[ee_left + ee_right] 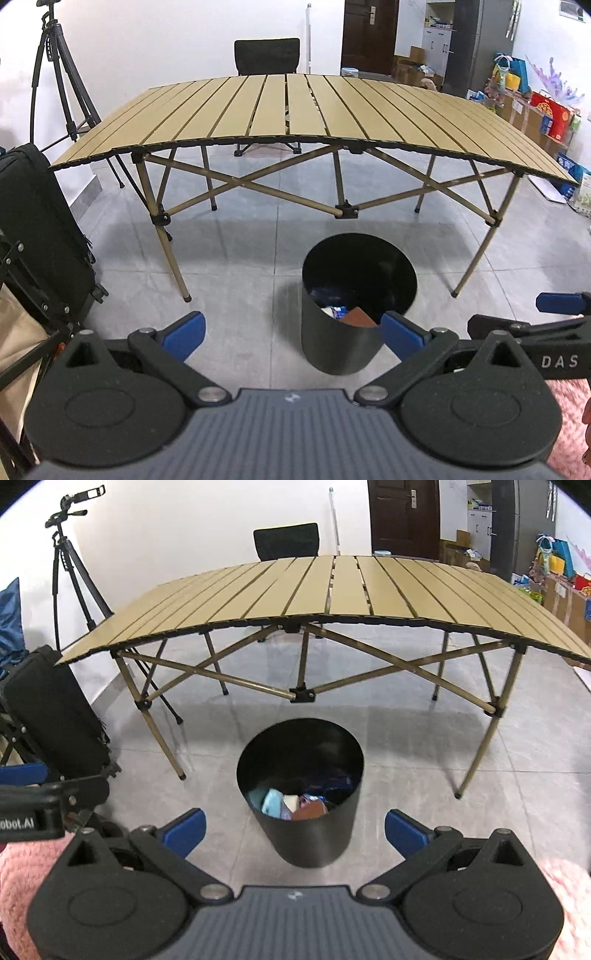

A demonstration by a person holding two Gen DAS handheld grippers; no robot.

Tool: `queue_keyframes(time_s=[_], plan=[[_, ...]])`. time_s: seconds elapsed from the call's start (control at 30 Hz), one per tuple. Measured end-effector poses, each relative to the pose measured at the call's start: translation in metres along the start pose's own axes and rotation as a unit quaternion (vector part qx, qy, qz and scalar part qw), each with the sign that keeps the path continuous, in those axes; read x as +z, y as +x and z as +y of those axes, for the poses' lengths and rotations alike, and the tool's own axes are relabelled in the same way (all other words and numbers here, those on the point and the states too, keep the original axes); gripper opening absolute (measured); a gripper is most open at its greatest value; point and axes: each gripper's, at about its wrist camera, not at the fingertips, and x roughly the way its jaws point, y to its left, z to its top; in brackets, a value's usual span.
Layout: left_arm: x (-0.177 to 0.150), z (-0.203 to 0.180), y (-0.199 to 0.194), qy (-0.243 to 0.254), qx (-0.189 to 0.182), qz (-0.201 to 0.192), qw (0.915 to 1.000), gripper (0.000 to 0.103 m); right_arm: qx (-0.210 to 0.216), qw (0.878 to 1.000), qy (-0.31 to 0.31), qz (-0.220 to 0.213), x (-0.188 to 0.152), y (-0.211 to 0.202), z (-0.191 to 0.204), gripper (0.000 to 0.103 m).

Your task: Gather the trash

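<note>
Below the near edge of the slatted tabletop (332,590), at the centre of the right wrist frame, a black cylindrical bin (301,823) stands on the grey tiled floor (480,812). Trash (291,805) lies inside it: pale blue, cream and brown pieces, with dark blue wrappers behind them. In the left wrist frame the same bin (340,347) sits right of centre, with a brown piece and white-blue scraps (351,314) visible over its rim.

Left claw (291,328): blue pads spread wide at the lower edge of the frame, nothing between them; its right pad overlaps the bin's near rim in the picture. Right claw (295,830): pads likewise spread wide and empty, flanking the bin in the picture. Each claw also appears at the margin of the other's view, lower right and lower left respectively, beside a pink fuzzy sleeve (22,878).

Background, upper half of both frames: a black chair (286,541) behind the tabletop, a camera tripod (70,565) at upper left, a dark door (402,517) at upper right, and boxes and coloured bags (532,107) along the right wall. A black case (40,221) stands at the left edge.
</note>
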Motion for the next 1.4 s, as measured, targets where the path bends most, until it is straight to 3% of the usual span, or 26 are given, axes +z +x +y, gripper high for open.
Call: queue_keyframes(time_s=[0.57,1.4], plan=[[-0.017,-0.006,-0.033,0.005,-0.013,-0.017,0.9998,0.103,-0.019,0.999,0.004,-0.025,-0.021,-0.048,0.006,0.103],[-0.016,-0.008,-0.033,0.010,-0.020,-0.023,0.9995,0.103,-0.025,0.999,0.007,-0.030,-0.020,-0.049,0.005,0.103]])
